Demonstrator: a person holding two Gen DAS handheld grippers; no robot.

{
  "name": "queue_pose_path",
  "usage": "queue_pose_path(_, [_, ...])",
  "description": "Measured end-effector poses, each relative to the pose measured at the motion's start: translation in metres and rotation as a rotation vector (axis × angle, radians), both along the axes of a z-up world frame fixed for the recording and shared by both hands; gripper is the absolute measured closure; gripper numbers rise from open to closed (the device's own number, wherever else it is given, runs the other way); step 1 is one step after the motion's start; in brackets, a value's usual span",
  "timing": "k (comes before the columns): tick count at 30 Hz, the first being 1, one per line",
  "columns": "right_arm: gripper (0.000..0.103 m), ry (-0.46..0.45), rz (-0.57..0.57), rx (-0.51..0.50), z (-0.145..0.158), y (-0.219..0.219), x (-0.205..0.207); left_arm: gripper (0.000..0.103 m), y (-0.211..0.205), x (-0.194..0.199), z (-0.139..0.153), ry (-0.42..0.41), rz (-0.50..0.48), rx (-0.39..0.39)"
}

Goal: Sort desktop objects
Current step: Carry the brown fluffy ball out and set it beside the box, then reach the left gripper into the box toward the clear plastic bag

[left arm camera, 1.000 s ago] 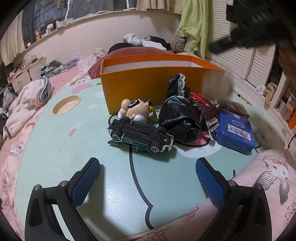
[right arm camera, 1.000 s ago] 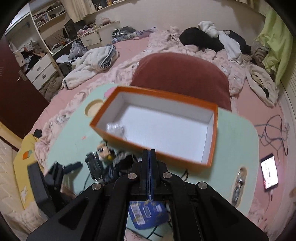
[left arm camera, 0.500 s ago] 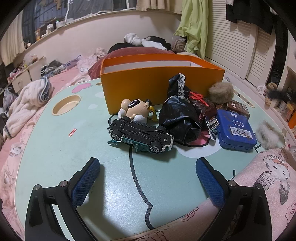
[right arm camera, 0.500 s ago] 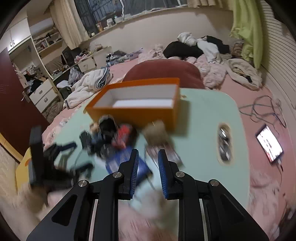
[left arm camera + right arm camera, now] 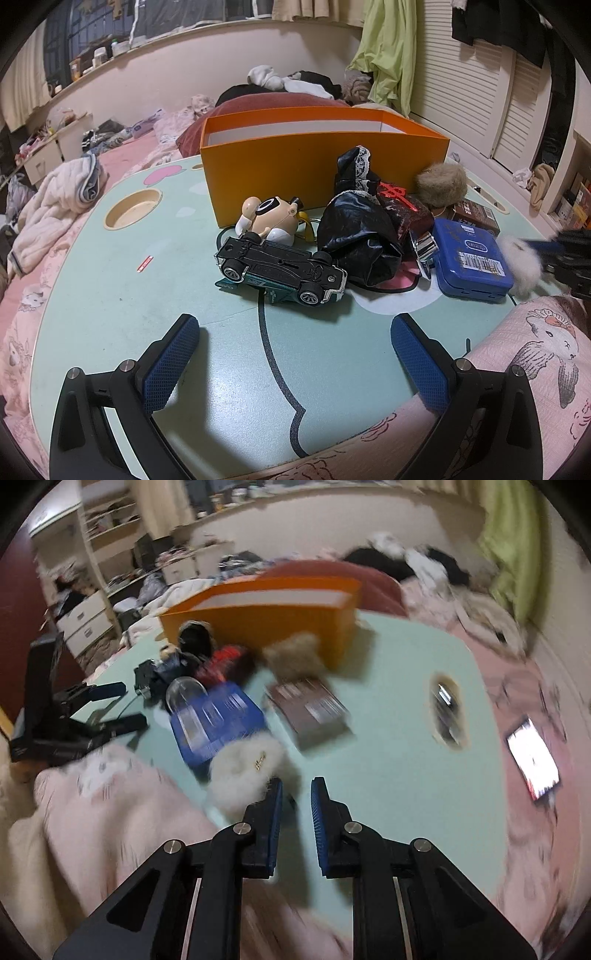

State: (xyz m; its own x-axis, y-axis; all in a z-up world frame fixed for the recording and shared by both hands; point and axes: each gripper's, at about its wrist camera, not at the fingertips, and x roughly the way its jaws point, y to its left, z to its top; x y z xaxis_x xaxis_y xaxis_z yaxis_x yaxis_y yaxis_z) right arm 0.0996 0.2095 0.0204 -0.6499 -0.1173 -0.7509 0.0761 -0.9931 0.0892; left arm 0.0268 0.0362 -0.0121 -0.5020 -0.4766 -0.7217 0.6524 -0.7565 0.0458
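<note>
A new toy is being picked; the right gripper (image 5: 295,790), fingers closing on nothing, is beside the white fluffy pouch (image 5: 245,771); the left gripper (image 5: 295,332) is held wide open; next, the pouch should be pinched and carried to the orange box (image 5: 321,162).

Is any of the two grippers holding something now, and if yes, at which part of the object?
Nothing is held. The left gripper stands wide open over bare table. The right gripper is closing with an empty gap; the white fluffy piece lies beside its left finger.
</note>
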Motion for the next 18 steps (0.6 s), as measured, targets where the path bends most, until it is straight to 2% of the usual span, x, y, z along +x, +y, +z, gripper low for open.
queue_pose_path(2, [0.086,0.018,0.008,0.013,0.002,-0.012,-0.01,0.0,-0.001,0.0,0.0,0.0,0.001,0.0])
queue_pose_path(4, [0.086,0.039,-0.004,-0.017,0.005,-0.014,-0.011,0.0,-0.001,0.0,0.0,0.001,0.001,0.001])
queue_pose_path(10, [0.083,0.034,-0.081,-0.006,-0.009,0.001,0.018,0.0,0.0,0.0,0.0,-0.002,0.003,0.0])
queue_pose_path(12, [0.073,0.1,-0.102,0.014,-0.013,0.003,0.024,0.0,0.0,0.0,0.0,-0.001,0.005,-0.001])
queue_pose_path(13, [0.059,0.124,-0.106,0.02,-0.014,0.001,0.024,0.0,-0.001,0.0,0.0,-0.001,0.005,0.0])
queue_pose_path(14, [0.041,0.137,-0.105,0.026,-0.015,-0.001,0.024,0.0,-0.001,0.0,0.0,0.0,0.006,0.0])
queue_pose_path(15, [0.035,0.149,-0.103,0.054,-0.017,-0.007,0.023,0.0,0.0,0.001,0.0,0.0,0.008,0.0])
queue_pose_path(16, [0.034,0.159,-0.105,0.09,-0.019,-0.013,0.022,0.0,0.001,0.001,0.001,0.0,0.013,0.0])
queue_pose_path(18, [0.033,0.167,-0.109,0.07,-0.019,-0.011,0.022,0.0,0.002,0.004,0.003,0.011,0.02,0.005])
